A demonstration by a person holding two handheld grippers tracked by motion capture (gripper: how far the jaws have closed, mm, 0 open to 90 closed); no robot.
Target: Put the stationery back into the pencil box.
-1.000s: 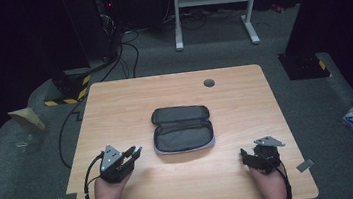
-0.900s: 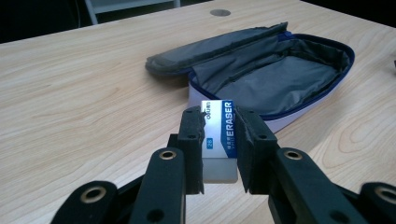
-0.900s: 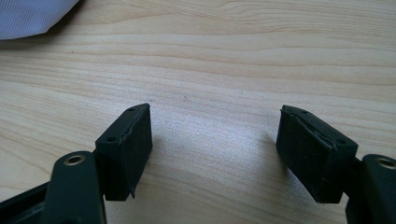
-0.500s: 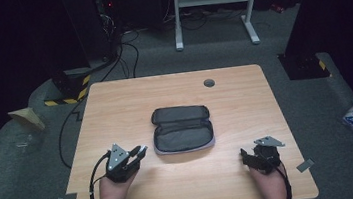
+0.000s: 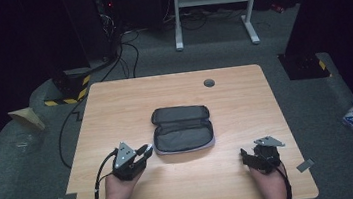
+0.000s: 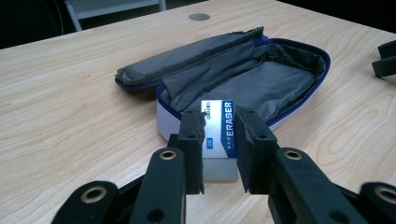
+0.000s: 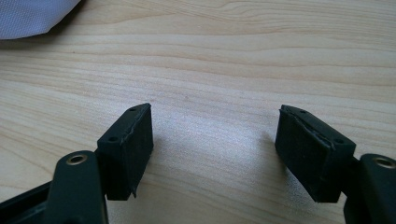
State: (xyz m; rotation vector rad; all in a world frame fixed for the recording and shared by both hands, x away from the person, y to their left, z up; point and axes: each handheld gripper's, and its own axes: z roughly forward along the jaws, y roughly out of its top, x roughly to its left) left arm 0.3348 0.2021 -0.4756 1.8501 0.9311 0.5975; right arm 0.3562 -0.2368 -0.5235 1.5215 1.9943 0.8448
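A pale wooden table (image 5: 115, 111) stood on grey carpet in a dark room, with cables and a white metal stand (image 5: 214, 4) across the top of the frame. An open grey pencil case (image 5: 183, 129) lay at the table's centre. Lower left, the left gripper (image 6: 219, 140) clamped a white-and-blue eraser (image 6: 219, 123) just beside the case. Lower right, the right gripper (image 7: 215, 149) rested with jaws spread, empty.

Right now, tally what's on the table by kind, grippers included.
Pencil cases: 1, grey case lying open mid-table
Erasers: 1, eraser clamped in the left gripper, near the case's front edge
Grippers: 2, the left one plus the right gripper, open and holding nothing
Round grommets in the table top: 1, grommet
Total: 5
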